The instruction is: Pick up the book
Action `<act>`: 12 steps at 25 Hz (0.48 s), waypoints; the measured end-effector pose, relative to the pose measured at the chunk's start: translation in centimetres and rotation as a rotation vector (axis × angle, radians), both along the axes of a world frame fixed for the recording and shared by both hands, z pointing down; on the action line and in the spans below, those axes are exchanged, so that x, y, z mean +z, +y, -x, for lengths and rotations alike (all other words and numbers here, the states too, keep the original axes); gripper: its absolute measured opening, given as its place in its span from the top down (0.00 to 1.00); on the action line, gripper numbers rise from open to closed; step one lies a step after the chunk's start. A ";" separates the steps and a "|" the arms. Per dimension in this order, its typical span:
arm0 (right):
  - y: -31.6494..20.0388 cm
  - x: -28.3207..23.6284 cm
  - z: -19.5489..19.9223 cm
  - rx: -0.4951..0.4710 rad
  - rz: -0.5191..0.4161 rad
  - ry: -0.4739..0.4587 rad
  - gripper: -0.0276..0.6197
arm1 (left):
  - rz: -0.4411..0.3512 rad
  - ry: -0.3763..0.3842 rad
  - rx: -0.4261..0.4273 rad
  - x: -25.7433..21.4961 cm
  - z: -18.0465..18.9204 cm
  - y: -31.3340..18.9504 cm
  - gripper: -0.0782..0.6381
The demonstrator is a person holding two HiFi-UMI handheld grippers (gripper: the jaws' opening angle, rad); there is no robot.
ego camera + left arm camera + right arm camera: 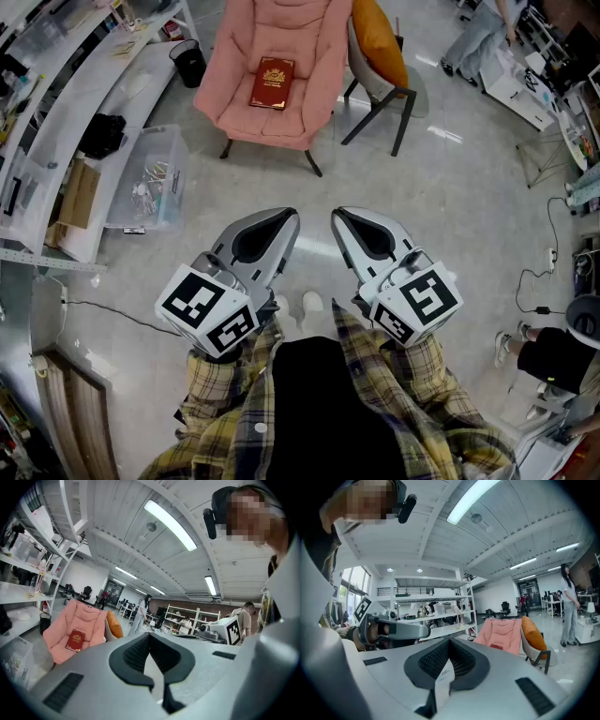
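Observation:
A dark red book (272, 82) with a gold emblem lies flat on the seat of a pink padded chair (234, 84) across the floor from me. It also shows small in the left gripper view, book (75, 640), and in the right gripper view, book (496, 646). My left gripper (289, 217) and right gripper (337, 216) are held side by side close to my body, far short of the chair, both pointing toward it. Each has its jaws shut with nothing held, left gripper (150, 635), right gripper (449, 640).
A grey chair with an orange cushion (380, 42) stands right of the pink one. A clear plastic bin (150, 178), a black wastebasket (190, 64) and white shelving (56, 103) line the left. A seated person (553, 356) and floor cables (553, 253) are at right.

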State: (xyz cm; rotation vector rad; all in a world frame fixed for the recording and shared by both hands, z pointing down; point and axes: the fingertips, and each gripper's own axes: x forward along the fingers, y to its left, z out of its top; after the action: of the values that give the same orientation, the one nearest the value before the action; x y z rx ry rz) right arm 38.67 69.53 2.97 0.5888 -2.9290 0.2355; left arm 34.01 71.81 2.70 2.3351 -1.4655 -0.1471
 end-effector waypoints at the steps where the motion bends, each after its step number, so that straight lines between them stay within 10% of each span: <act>1: -0.2 -0.1 -0.2 -0.003 -0.004 -0.002 0.93 | -0.003 0.000 -0.004 -0.1 -0.1 -0.3 0.89; 12: -3.0 0.8 -3.0 -0.070 -0.005 0.002 0.93 | -0.001 -0.011 -0.076 0.5 -2.4 -3.4 0.89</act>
State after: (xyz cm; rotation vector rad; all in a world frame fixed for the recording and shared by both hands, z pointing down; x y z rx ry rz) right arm 41.71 66.53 3.72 0.4862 -2.9425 0.2201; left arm 36.42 68.43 3.19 2.2861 -1.5603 -0.1554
